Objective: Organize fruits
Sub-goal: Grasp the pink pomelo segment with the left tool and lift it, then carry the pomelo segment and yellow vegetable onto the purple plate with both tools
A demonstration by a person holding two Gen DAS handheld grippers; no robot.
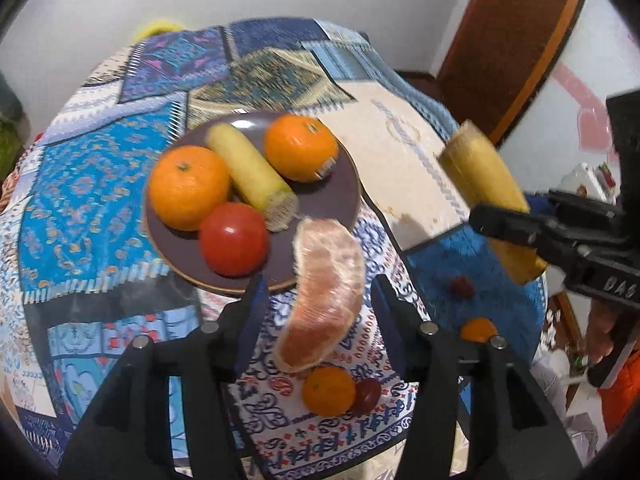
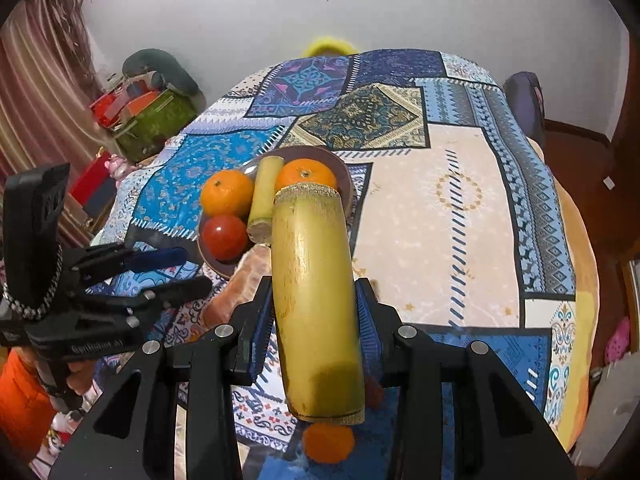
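Right tool (image 2: 316,308) clamped on a sugarcane piece (image 2: 316,300) above the tabletop (image 2: 460,220), hiding fruit beneath; left tool (image 1: 320,300) apart around a blurred pomelo segment (image 1: 324,296), contact unclear, by the plate (image 1: 328,200).

The left gripper (image 1: 320,300) was held tilted downward, its jaws apart and pressing on nothing. The right gripper (image 2: 314,312) was clamped shut, likewise angled down.

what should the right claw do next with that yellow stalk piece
Probably carry the yellow stalk piece, clamped in the right claw, forward over the brown plate and lower it beside the stalk piece already there, since it hangs short of the plate.
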